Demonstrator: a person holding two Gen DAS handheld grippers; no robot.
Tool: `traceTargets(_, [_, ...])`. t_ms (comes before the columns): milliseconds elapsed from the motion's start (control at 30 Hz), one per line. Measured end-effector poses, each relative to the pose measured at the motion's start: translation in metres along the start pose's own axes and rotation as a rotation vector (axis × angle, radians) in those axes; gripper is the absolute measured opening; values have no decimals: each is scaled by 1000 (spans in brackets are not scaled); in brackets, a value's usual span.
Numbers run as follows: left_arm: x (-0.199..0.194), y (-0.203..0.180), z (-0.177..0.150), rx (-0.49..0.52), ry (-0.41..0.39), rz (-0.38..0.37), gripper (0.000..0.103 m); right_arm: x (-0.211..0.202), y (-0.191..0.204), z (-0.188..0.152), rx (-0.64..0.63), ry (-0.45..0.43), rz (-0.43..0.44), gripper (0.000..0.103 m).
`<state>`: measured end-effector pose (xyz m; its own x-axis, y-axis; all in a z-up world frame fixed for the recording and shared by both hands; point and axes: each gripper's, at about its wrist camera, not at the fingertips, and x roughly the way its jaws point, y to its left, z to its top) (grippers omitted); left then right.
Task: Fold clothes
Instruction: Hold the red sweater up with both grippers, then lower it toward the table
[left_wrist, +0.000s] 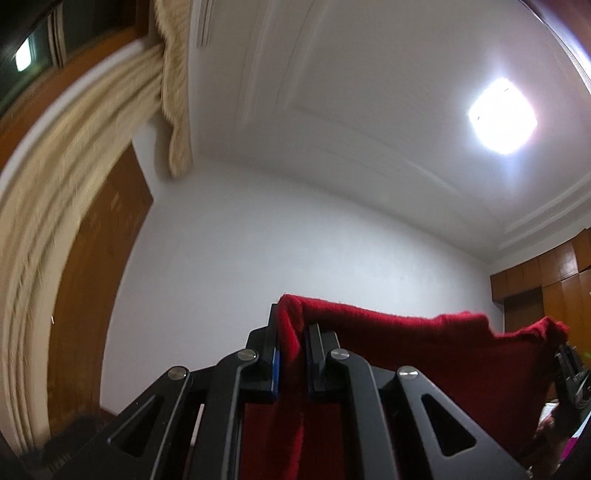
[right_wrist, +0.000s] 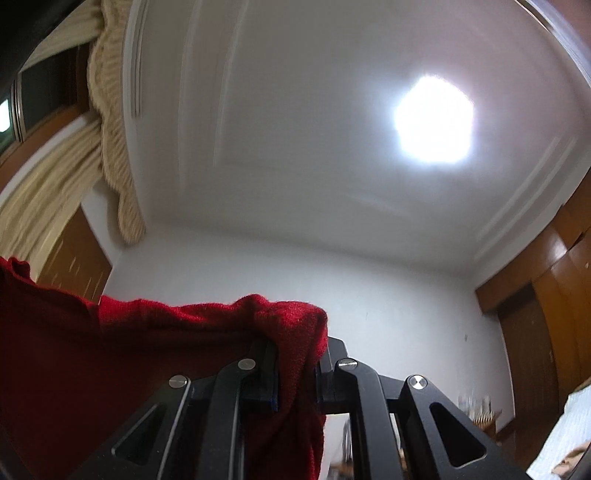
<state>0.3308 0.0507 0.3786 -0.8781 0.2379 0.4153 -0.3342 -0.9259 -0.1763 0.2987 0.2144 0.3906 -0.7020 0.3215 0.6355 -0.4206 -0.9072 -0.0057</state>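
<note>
Your left gripper (left_wrist: 291, 332) pinches one corner of the red garment (left_wrist: 424, 354); your right gripper (right_wrist: 295, 350) pinches the other, so the cloth hangs stretched between them, held up toward the ceiling light (right_wrist: 434, 118). Beyond are the beige curtain (left_wrist: 74, 177) and, seemingly, brown wardrobes (right_wrist: 554, 288), blurred.
</note>
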Motion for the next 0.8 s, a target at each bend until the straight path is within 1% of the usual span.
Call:
traceTargets(67, [-17,-10,13,41,-55,15,11,-12,2,17,-17,-72,-21,13])
traceTargets(133, [-23,-18,21,85,-91,55,11,-18,8,25,-43,-105,-27,13])
traceTargets(200, [-22,-14,22,104,-91,85,11,-14,15,25,-78,-92,-21,13])
traceTargets(267, [-22,-14,22,99,-83,105,11,-11,19,24,-106,-74,-16,13])
traceTargets(367, [-37,-20,26,111,-90,105,11,-22,15,25,-100,-93,-24,13])
traceTargets(500, [-42,-24,26,151,-116,93,11,-36,11,26,-92,-118,-35,13])
traceTargets(567, [-45,-26,30,153,-113,78,11,-43,8,26,-88,-131,-40,13])
traceTargets(667, [-49,-23,31,150,-97,66,11,-48,3,28,-56,-116,-16,13])
traceTargets(700, [-54,-25,32,162,-106,73,11,-51,3,29,-48,-113,-4,13])
traceTargets(800, [-64,-26,37,176,-124,83,12,-66,3,37,-51,-147,2,13])
